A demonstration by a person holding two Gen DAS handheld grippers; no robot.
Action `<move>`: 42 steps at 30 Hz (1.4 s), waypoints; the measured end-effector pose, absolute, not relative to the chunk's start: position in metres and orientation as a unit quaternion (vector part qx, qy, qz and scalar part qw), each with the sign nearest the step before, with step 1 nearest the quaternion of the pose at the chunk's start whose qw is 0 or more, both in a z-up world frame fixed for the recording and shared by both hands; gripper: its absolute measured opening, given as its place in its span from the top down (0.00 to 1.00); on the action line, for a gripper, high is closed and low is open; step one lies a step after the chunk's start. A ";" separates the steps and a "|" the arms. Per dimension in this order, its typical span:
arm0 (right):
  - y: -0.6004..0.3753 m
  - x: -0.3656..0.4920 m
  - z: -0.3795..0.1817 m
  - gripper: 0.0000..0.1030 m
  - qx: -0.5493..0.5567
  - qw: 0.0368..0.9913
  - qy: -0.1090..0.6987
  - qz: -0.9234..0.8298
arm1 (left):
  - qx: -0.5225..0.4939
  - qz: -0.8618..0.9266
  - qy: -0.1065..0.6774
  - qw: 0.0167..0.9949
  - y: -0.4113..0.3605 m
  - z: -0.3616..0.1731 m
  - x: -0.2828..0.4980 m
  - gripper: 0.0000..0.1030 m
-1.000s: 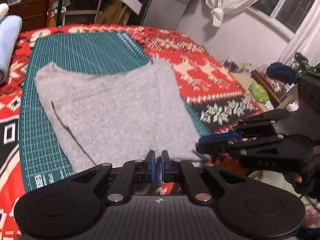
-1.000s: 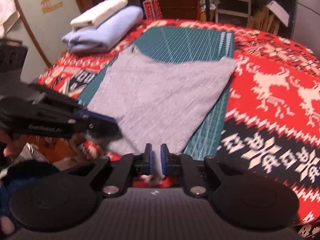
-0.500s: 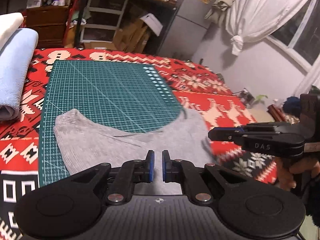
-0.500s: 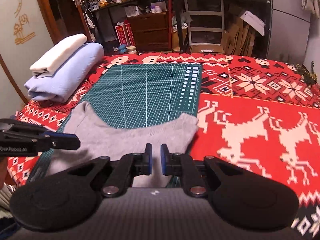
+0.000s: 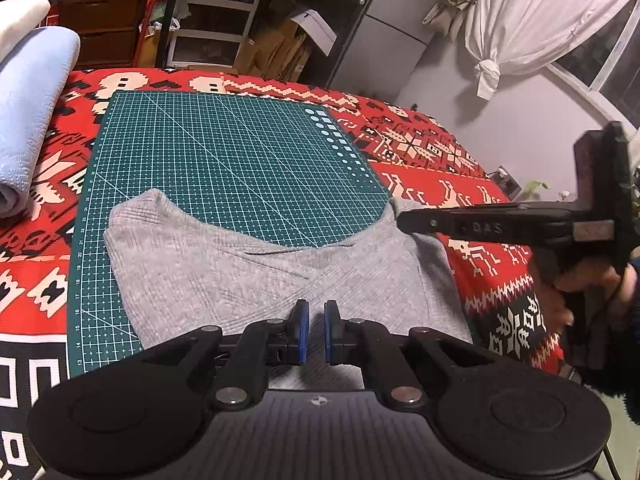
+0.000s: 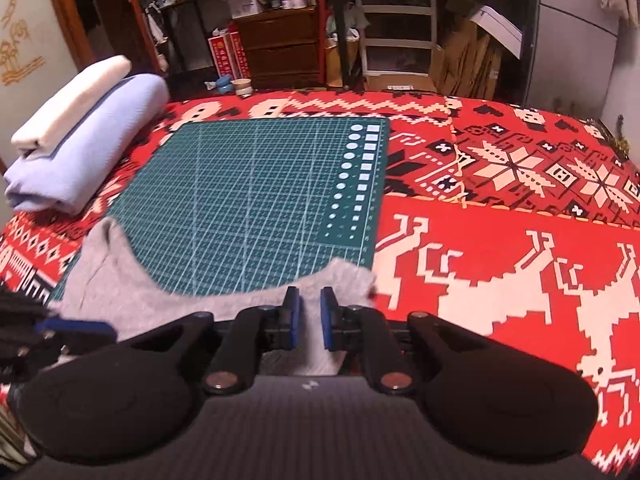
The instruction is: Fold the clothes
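Left wrist view: grey garment (image 5: 256, 280) lies crumpled across the near edge of the green cutting mat (image 5: 224, 168), its far edge sagging in a curve between two raised corners.
Left gripper (image 5: 313, 330): blue pads stand a narrow gap apart; grey cloth shows in and below the gap, but whether it is pinched cannot be told.
Right gripper, seen from the left: reaches in from the right side, black fingers (image 5: 460, 225) closed together, tip at the garment's far right corner; a hand (image 5: 576, 292) holds its handle.
Right wrist view: right gripper (image 6: 310, 318) shows blue pads slightly apart with a strip of grey cloth running between them; grip not certain.
Garment, right view: near edge of the mat, one corner peaked at left (image 6: 106, 232), another just beyond the pads.
Left gripper, right view: blue-tipped finger (image 6: 76, 330) low at the left edge, over the cloth.
Surface: red patterned blanket (image 6: 500, 240) under the mat.
Far left: folded light blue bundle (image 6: 88, 148) with a white one (image 6: 68, 108) on top, well apart from the garment.
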State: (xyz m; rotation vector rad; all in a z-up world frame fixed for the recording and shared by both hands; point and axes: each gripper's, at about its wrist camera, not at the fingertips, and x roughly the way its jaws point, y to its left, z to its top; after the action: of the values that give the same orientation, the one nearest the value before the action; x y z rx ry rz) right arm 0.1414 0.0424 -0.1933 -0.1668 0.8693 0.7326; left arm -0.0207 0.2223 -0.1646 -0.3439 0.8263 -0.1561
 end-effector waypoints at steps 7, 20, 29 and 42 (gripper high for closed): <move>0.049 0.129 -0.182 0.87 -0.079 0.835 0.402 0.367 | -0.165 -0.060 0.391 0.903 0.233 -0.160 -0.026 0.94; 0.063 0.114 -0.177 0.85 -0.089 0.834 0.396 0.374 | -0.162 -0.038 0.377 0.911 0.245 -0.143 -0.035 0.94; 0.026 0.049 -0.159 0.20 -0.098 0.817 0.412 0.393 | -0.106 -0.054 0.389 0.914 0.216 -0.127 -0.074 0.50; 0.003 -0.009 -0.186 0.00 -0.117 0.816 0.438 0.358 | -0.059 -0.014 0.435 0.899 0.193 -0.164 -0.114 0.14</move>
State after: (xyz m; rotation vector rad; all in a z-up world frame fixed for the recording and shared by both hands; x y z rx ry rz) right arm -0.0092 0.0026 -0.1861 -0.2493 0.9341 0.7640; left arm -0.1142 0.1933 -0.1644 -0.1218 0.8997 -0.0298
